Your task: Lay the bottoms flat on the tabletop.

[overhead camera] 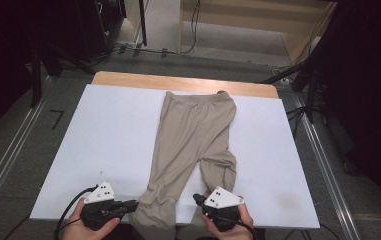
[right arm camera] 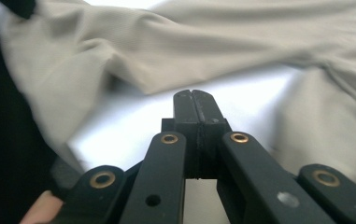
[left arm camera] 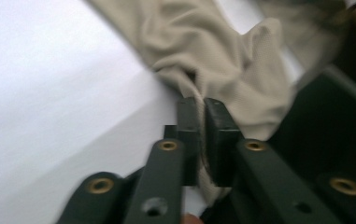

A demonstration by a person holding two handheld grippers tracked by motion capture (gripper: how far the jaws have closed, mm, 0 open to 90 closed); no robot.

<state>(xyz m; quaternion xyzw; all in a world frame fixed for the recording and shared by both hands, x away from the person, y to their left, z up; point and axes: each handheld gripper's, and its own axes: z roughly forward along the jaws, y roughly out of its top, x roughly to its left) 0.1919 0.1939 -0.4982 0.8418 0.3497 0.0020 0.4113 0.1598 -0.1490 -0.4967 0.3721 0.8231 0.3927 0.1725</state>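
Beige trousers (overhead camera: 193,130) lie flat on the white table cover (overhead camera: 113,130), waist at the far side, both legs running toward the front edge. The right leg is crumpled near its lower end. At the left leg's hem, my left gripper (overhead camera: 130,204) is shut on the trousers; in the left gripper view an edge of the fabric (left arm camera: 213,51) runs between the closed jaws of the left gripper (left arm camera: 201,106). My right gripper (overhead camera: 197,199) sits by the right leg's end. It (right arm camera: 194,95) is shut with nothing in it, over bare white cover, trouser cloth (right arm camera: 213,46) beyond it.
A strip of wooden tabletop (overhead camera: 128,79) shows at the far edge of the cover. Metal rails (overhead camera: 8,155) run along the floor on both sides. Dark stands and cables (overhead camera: 298,75) crowd the floor behind the table.
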